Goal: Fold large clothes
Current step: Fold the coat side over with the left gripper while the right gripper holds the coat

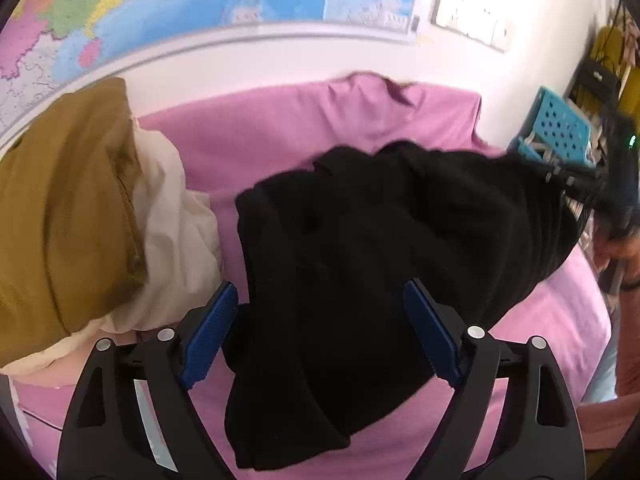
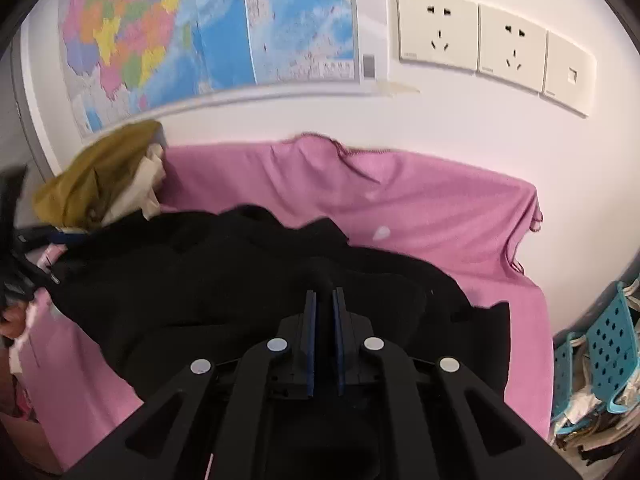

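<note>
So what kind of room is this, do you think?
Probably a room in a home, perhaps a bedroom: a pink sheet covers the work surface, a colourful wall map hangs above it beside wall sockets, and a pile of clothes waits nearby.

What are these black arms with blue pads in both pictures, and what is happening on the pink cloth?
They are two hand-held gripping tools, one in each of a person's hands, each carrying a camera that looks along its fingers. In the left wrist view, the left tool is open above a black garment lying on the pink sheet. In the right wrist view, the right tool is nearly shut; whether it pinches the garment is unclear. A mustard and cream clothes pile sits beside it.
</note>
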{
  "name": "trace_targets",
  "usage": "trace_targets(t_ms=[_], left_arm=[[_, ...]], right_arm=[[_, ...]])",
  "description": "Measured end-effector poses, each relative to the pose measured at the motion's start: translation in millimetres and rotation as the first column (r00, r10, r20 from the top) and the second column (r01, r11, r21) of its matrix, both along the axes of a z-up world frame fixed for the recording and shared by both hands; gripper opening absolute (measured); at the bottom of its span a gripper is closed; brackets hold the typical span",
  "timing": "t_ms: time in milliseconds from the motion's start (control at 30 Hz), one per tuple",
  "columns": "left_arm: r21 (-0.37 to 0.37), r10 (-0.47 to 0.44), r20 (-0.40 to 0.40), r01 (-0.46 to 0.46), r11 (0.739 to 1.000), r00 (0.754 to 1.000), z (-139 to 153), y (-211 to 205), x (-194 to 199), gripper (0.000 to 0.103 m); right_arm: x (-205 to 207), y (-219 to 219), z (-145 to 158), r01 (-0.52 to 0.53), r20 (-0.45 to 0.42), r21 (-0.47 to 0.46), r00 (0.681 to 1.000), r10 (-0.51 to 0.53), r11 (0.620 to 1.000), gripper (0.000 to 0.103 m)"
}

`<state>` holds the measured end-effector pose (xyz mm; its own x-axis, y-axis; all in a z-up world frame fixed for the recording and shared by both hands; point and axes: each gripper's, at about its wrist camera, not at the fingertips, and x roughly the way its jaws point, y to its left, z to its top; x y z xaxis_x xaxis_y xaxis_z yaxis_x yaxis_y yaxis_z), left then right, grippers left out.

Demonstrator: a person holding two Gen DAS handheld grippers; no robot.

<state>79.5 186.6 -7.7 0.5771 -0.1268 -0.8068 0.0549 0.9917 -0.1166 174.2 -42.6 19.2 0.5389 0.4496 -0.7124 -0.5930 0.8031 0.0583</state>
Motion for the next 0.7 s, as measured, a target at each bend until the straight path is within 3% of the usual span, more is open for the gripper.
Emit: trace_targets(t_ms=[33,67,100,133,233,333,433,467,500,567,633,700], left_arm=[[-0.026,-0.016,-0.013,0.016,1.000,1.000,-3,0,2,0.057],[-0.004,0.003,-0.019,-0.003,1.000,1.000,-5,0,4,0.046],[0.026,0.017,-0.021,-0.016,1.000,1.000,-6,0,6,0.025],[0.057,0.029,-0.015,-0.028,0.998,0.999,-4,0,8,0.013],[0.118,0.083,0.046,-0.088,0.989,0.995,15,5,18,0.011],[0.079,0.153,0.150,-0.166,0.983,0.977,49,23,26,0.011],[0.068,0.202,0.248,-0.225,0.972,0.948,67,31,30,0.011],[0.066,0.212,0.231,-0.233,0.970,0.950,60,31,36,0.011],[0.071,0.211,0.193,-0.228,0.971,0.958,51,29,43,0.011],[0.204,0.235,0.067,-0.244,0.948,0.970,9,21,62,0.011],[0.320,0.226,-0.006,-0.212,0.923,0.974,-25,13,69,0.013],[0.334,0.224,-0.032,-0.201,0.921,0.974,-38,11,65,0.017]], right_arm=[[-1,0,4,0.000,0.003,0.011,1.000,0.000,1.000,0.007],[-1,0,9,0.001,0.011,0.023,1.000,-0.001,1.000,0.007],[-2,-1,14,0.006,0.028,0.037,1.000,-0.007,0.999,0.007],[-2,0,20,0.006,0.049,0.039,0.999,-0.008,0.999,0.007],[0,3,43,0.010,0.111,0.061,0.994,-0.017,0.998,0.007],[11,5,69,0.031,0.172,0.124,0.984,-0.052,0.992,0.007],[25,14,70,0.078,0.225,0.137,0.968,-0.108,0.987,0.007],[36,25,57,0.084,0.199,0.092,0.975,-0.100,0.992,0.007],[52,37,35,0.065,0.102,0.044,0.992,-0.069,0.997,0.007],[70,52,-3,0.058,-0.001,-0.055,0.998,-0.058,0.997,0.008],[82,63,-42,0.029,-0.119,-0.160,0.992,-0.048,0.987,0.010],[80,69,-63,-0.024,-0.152,-0.213,0.988,-0.009,0.977,0.012]])
